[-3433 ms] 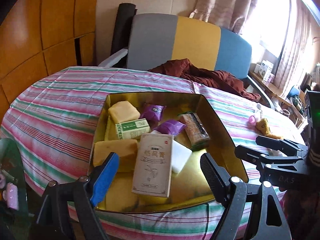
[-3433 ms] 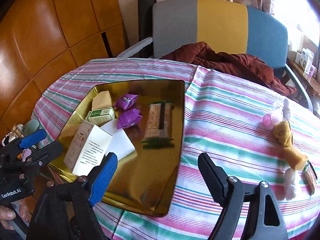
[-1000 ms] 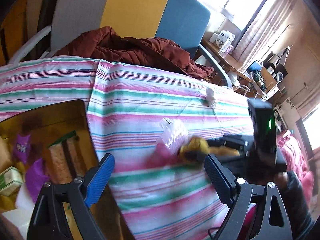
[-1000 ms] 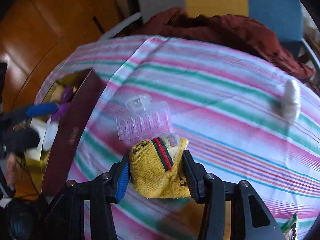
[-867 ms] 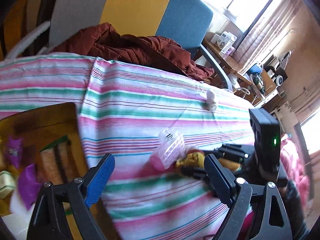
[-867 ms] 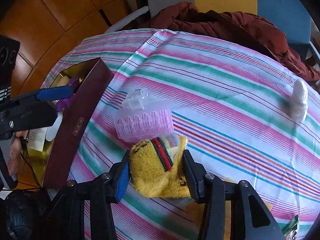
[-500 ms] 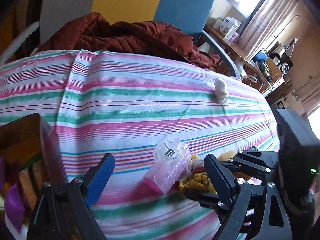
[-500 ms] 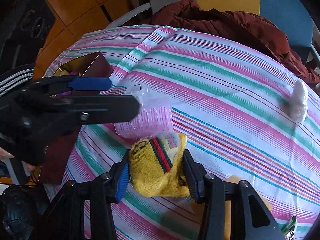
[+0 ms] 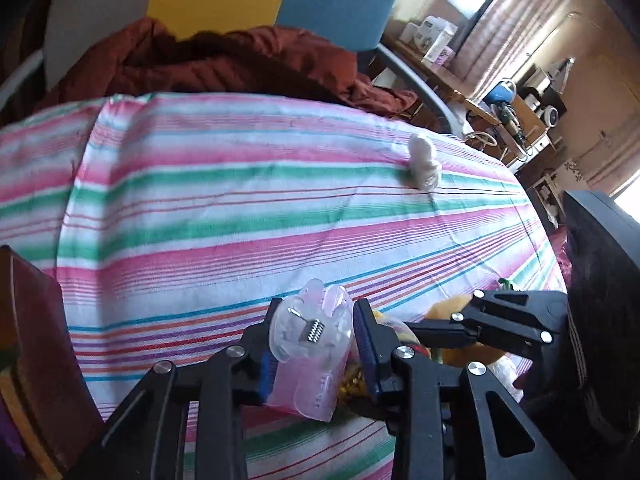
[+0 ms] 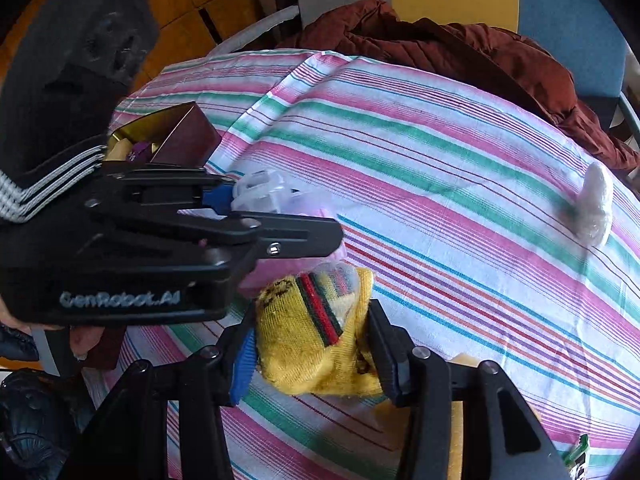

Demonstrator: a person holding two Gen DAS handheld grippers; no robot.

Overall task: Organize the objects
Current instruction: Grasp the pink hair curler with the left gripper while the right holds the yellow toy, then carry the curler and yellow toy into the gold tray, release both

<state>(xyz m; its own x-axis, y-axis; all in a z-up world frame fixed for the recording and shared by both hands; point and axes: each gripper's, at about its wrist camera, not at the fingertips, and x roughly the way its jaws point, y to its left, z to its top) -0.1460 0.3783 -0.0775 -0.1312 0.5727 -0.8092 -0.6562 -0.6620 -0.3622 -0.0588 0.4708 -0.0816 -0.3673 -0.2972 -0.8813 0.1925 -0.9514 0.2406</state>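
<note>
My left gripper (image 9: pixel 316 334) is shut on a clear pink plastic clip box (image 9: pixel 310 364), holding it just above the striped tablecloth (image 9: pixel 240 208). The box also shows in the right wrist view (image 10: pixel 276 200), partly hidden by the left gripper's body (image 10: pixel 168 236). My right gripper (image 10: pixel 312 344) is shut on a yellow sock with a red and green band (image 10: pixel 312 332), right beside the box. The right gripper shows in the left wrist view (image 9: pixel 480 328) at the right. The gold-lined box (image 10: pixel 176 136) with several items stands at the left.
A small white wrapped lump (image 9: pixel 422 156) lies on the cloth at the far right; it also shows in the right wrist view (image 10: pixel 596 204). A dark red jacket (image 10: pixel 460 44) lies on the chair behind. A green-edged packet (image 10: pixel 576 456) lies at the near right edge.
My left gripper has swung right from the gold box, moved onto the pink clip box and shut on it. My right gripper keeps holding the yellow sock.
</note>
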